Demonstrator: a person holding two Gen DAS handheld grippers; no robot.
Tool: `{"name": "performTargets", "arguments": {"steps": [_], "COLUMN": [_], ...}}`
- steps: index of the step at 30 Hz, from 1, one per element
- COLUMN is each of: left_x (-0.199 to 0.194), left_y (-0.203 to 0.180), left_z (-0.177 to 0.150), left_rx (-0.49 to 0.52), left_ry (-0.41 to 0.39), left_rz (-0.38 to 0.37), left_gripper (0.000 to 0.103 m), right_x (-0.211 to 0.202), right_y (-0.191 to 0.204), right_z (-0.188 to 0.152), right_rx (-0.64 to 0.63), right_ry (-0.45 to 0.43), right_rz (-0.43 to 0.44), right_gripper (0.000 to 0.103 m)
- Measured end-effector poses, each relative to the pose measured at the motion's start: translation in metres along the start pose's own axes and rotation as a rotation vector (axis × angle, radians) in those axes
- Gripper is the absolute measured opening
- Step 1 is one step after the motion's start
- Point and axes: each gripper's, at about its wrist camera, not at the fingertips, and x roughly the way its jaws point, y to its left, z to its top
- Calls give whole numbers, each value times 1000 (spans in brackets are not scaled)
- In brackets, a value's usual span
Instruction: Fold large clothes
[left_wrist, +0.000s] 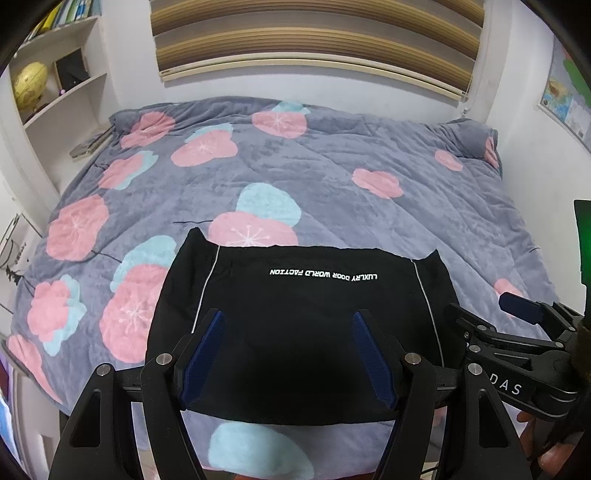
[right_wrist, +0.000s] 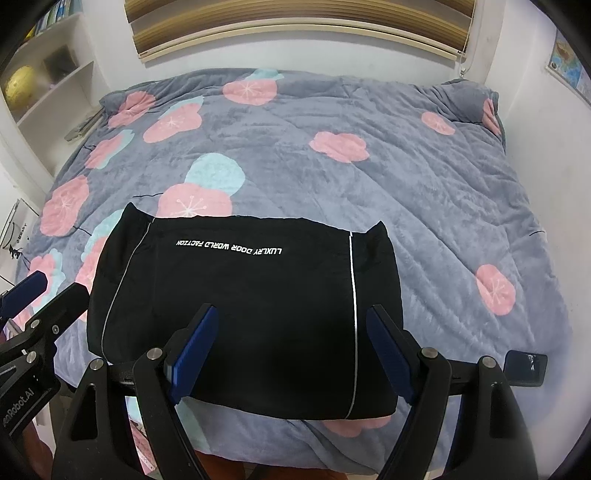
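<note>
grey bedding with pink and blue flowers covered the bed (left_wrist: 369, 206), and a black garment (left_wrist: 295, 332) lay near its front edge, already folded into a compact rectangle with white lettering on top. the left claw (left_wrist: 288, 354) hovered above it with fingers spread wide, gripping nothing. the right claw (right_wrist: 295, 347) was likewise wide open and empty over the same garment. a phone (right_wrist: 524, 367) rested on the bedding just to the right. judging by the neat shape, folding looked nearly or fully done; at most one more fold or tidying remained.
</note>
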Motion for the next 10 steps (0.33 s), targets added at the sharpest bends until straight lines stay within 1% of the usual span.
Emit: {"name": "performTargets", "arguments": {"steps": [5,8,10], "left_x": [4,4,5], "left_y": [7,11,14], "left_z": [7,11,14], "left_rx": [12,26,25], "left_ry": [-14,-45,-41], "left_rz": [7,37,35], "left_gripper": [73,73,73], "right_x": [1,2,3], "right_y": [-2,-3,-4], "right_z": [0,0,0], "right_rx": [0,2,4], "right_ry": [2,2,3], "right_rz": [-1,-4,-6], "right_gripper": [83,83,83]}}
